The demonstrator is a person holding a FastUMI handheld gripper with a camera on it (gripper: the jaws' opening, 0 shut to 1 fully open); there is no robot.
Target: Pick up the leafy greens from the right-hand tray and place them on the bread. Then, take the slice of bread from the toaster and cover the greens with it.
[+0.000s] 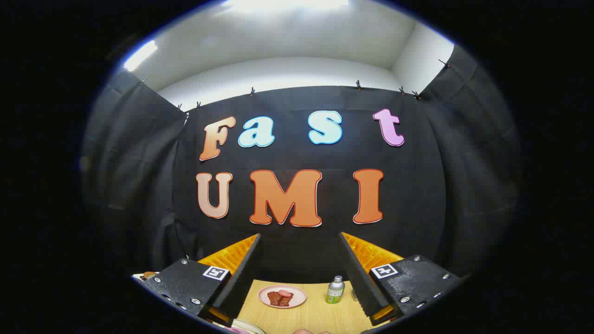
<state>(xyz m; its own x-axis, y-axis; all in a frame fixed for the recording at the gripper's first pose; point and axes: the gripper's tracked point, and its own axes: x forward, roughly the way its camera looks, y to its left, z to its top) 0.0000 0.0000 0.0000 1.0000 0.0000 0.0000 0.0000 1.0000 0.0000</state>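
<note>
My gripper (299,241) stands wide apart, nothing between its fingers (241,273) — their housings look like rough, matt, speckled plastic with small shiny metal screws. Beyond them the table (315,313) wears a pale mat with a fine woven, straw-like grain. The plate (282,296) looks smooth and faintly glossy. The bottle (335,290) has a silvery metallic cap and a sleek label — glossy.

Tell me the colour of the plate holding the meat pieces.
Pink plate, clearest in the gripper view, on the table between the open claw's fingers.
</note>
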